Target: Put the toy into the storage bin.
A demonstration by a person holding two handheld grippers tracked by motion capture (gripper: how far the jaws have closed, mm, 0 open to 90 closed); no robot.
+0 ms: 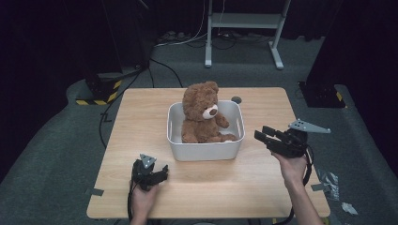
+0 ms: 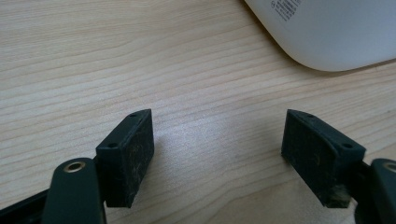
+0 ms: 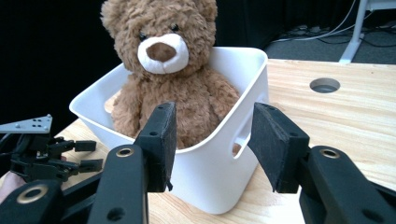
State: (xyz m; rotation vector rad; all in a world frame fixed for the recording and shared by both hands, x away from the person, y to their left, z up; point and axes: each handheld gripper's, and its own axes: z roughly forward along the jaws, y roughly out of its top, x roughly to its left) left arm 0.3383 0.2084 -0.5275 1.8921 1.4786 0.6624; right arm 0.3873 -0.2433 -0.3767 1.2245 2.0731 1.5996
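Lab or recording studio, black curtains (image 1: 56,37) around the walls, grey carpet floor (image 1: 42,154), pale wooden desk (image 1: 141,117) standing alone, white metal stand frame (image 1: 244,21), loose black cables (image 1: 162,65), yellow-black hazard tape (image 1: 101,93) on equipment bases

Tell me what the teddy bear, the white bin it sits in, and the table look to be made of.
Teddy bear: plush fabric, going by the curly brown pile and the paler muzzle; the filling can't be seen.
White bin: probably moulded plastic, with smooth, slightly glossy walls, rounded corners and a cut-out handle.
Table: light wood or wood-look laminate; the grain lines show, with a matte sheen. Which of the two is unclear.
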